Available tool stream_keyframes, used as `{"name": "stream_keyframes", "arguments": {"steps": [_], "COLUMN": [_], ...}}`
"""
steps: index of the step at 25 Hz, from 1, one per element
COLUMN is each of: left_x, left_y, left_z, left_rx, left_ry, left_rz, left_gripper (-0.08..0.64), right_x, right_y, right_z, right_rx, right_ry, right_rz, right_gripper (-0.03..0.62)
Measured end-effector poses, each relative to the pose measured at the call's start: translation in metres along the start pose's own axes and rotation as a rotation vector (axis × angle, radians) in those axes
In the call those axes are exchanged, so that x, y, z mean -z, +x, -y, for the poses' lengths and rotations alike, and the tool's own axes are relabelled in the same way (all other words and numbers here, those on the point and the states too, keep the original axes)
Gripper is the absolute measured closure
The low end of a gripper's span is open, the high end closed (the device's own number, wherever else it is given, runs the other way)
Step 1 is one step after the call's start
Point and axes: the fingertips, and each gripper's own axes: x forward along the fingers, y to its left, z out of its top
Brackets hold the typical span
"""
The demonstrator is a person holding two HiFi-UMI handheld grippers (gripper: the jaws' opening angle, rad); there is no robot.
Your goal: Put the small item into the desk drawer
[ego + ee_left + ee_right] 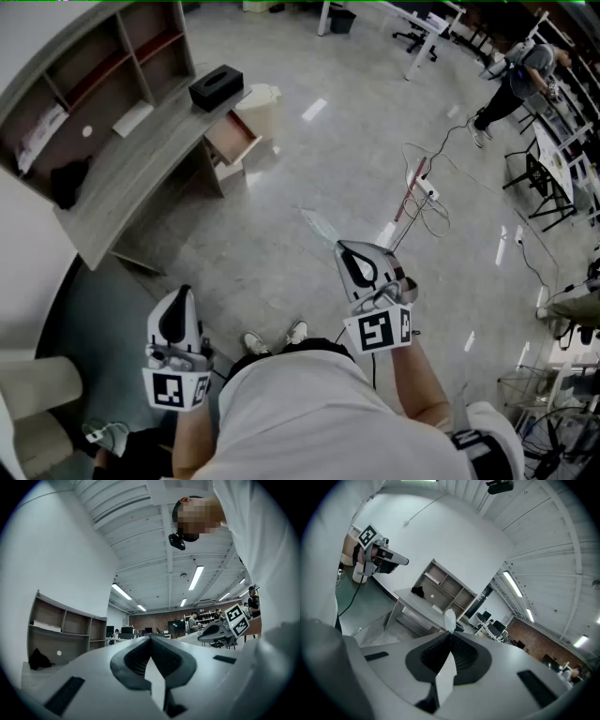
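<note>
Pale, glossy speckled floor (309,159) fills the middle of the head view, in a big open workroom with white walls (56,550) and strip lights (196,577) on a ribbed ceiling (140,536). At the upper left of the frame stands a grey wooden desk (131,173) with an open-shelved hutch (103,56) along its back. Its small reddish-lined drawer (230,139) is pulled out at the desk's right end, over bare floor. A black rectangular box (216,86) sits on the desktop just above the drawer, and a white bin (262,103) stands near it on the floor. Between the person and the drawer the floor lies open.

At the lower left, the left gripper (181,295) has its jaws pressed together with nothing between them. Right of centre, the right gripper (342,248) is clamped on a small thin translucent plastic item (319,225), which pokes out beyond the jaw tips toward the desk, well apart from the drawer.

Further right, a white power strip with loose cables (424,192) trails over the floor. At the upper right a person (516,75) stands among black chairs (547,186) and white tables (427,23)
</note>
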Motion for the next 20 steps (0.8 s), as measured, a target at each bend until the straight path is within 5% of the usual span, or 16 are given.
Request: {"name": "stream_keyframes", "arguments": {"steps": [20], "left_x": [0.037], "left_y": [0.042], "left_z": [0.036], "left_rx": [0.008], "left_ry": [-0.004], "left_rz": [-0.077], "left_gripper": [0.543], "right_x": [0.059], "right_y": [0.014], "right_z": [-0.013], "right_rx": [-0.111], "right_ry": [0.126], "right_rz": [0.007], "right_gripper": [0.568]}}
